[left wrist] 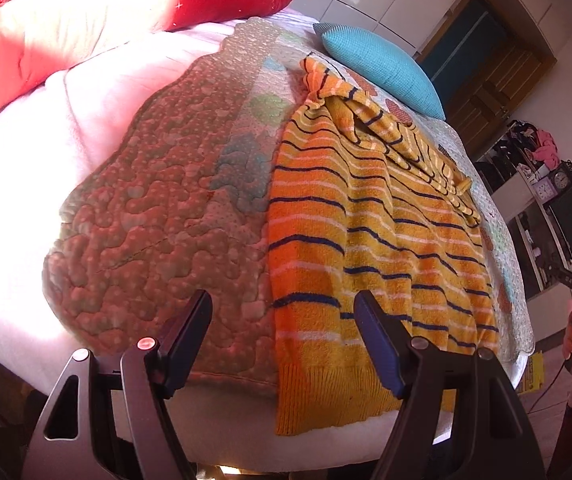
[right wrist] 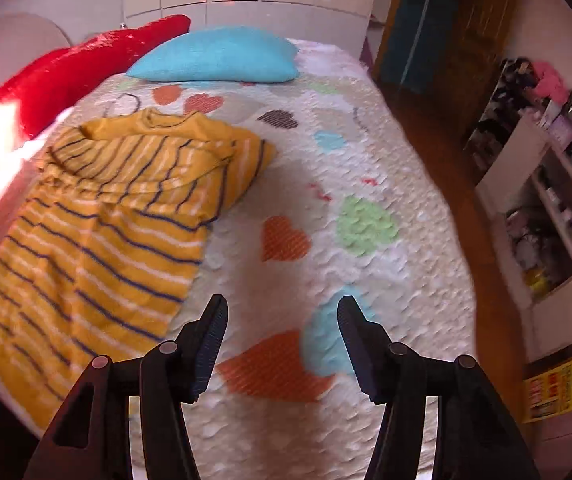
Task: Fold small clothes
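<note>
Two grippers are reporting spread wide, and I am seeing nothing between the fingers of either. Left gripper (left wrist: 282,316) is hovering over the near edge of the bed (left wrist: 158,216), its right finger (left wrist: 377,340) lying above the hem of the striped sweater (left wrist: 365,240); I cannot tell whether it is touching. Right gripper (right wrist: 282,324) is hanging above the heart-patterned quilt (right wrist: 365,168), just beside the sweater's lower corner. Sweater is lying flat along the bed, one sleeve folded across its chest, collar pointing toward the blue pillow (right wrist: 218,58). Red cushion (right wrist: 78,64) is sitting alongside.
</note>
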The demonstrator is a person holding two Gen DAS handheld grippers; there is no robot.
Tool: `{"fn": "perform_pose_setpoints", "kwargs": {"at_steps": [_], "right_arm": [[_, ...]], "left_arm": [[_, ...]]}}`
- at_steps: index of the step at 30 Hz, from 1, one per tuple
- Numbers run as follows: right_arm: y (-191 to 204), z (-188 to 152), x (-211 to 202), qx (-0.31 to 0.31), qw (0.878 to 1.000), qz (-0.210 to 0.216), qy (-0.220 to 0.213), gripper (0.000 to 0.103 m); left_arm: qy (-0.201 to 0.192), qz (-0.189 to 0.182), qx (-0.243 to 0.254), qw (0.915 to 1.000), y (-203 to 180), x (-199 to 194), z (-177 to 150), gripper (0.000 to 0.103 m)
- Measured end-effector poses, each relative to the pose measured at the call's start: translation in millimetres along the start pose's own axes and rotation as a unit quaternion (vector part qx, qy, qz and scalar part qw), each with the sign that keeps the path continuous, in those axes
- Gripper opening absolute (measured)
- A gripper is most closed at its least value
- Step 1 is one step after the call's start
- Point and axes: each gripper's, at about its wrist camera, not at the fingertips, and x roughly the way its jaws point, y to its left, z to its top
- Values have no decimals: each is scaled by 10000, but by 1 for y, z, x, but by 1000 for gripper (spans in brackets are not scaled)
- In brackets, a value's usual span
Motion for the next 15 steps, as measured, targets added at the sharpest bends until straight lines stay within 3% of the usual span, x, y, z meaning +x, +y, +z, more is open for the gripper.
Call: {"fn": "perform_pose_setpoints", "kwargs": {"at_steps": [3, 5, 8, 12, 15], "right_arm": [[2, -48, 8, 733, 9866, 1451, 158, 62], [13, -75, 23, 1093, 9722, 2049, 298, 62], [33, -102, 41, 1362, 9547, 2618, 372, 61], [56, -112, 60, 1655, 9283, 3311, 363, 61], [76, -115, 64, 1641, 9195, 3557, 332, 62]], "left_arm": [[191, -278, 1, 9994, -3, 17, 1, 72], [305, -406, 19, 9987, -6, 28, 3, 72], [340, -543, 77, 9979, -10, 36, 5, 72], [358, -829, -70, 9959, -6, 39, 7, 72], [355, -1065, -185, 9935, -2, 38, 3, 72]]}}
